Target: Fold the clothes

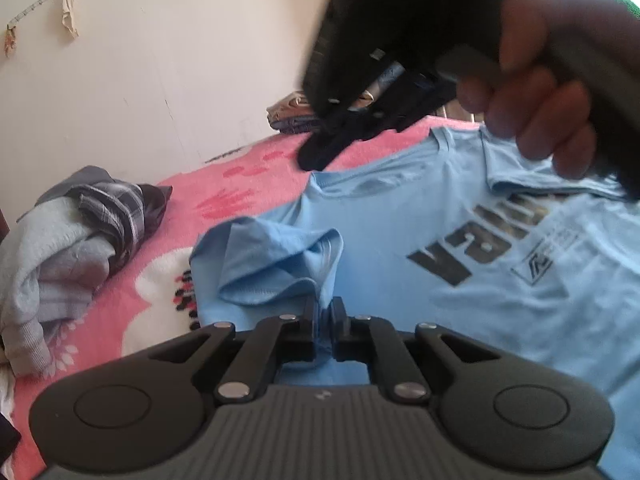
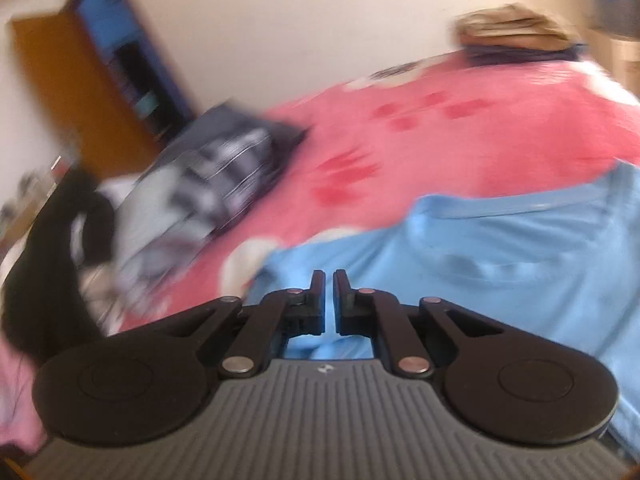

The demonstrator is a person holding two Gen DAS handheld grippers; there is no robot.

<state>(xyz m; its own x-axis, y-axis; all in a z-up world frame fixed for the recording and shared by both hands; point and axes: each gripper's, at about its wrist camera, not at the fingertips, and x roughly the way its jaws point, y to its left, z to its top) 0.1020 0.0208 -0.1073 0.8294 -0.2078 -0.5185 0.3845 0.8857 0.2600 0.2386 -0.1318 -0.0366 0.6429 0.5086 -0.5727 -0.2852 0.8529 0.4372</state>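
Light blue T-shirt (image 1: 400,216) spread printed side up over the pink blanket (image 1: 256,168), filling the left wrist view from centre out to 3 o'clock, dark lettering at about 2 o'clock. Left gripper (image 1: 326,312) at 6 o'clock, fingers drawn together on a bunched fold of the shirt's sleeve, blue cloth visible squeezed between the pads. Above, at 1 o'clock, a hand (image 1: 536,100) wrapped round the grey handle of the right gripper, heavily blurred. Black garment (image 1: 344,136) trailing across the blanket at 12 o'clock, just past the shirt's collar; folded stack of clothes (image 1: 292,116) behind it against the cream wall (image 1: 160,60). Heap of grey and plaid clothing (image 1: 80,232) at 9 o'clock, well apart from the shirt. In the right wrist view (badly smeared), right gripper (image 2: 328,300) at 6 o'clock with fingers nearly touching, a thin gap between them and nothing seen inside it; blue shirt (image 2: 500,248) beneath and beyond, out to 3 o'clock, though whether the tips touch the cloth cannot be told. Same clothing heap (image 2: 208,176) at 9 o'clock, folded stack (image 2: 516,36) at 1 o'clock, wooden door (image 2: 68,92) at 10 o'clock.
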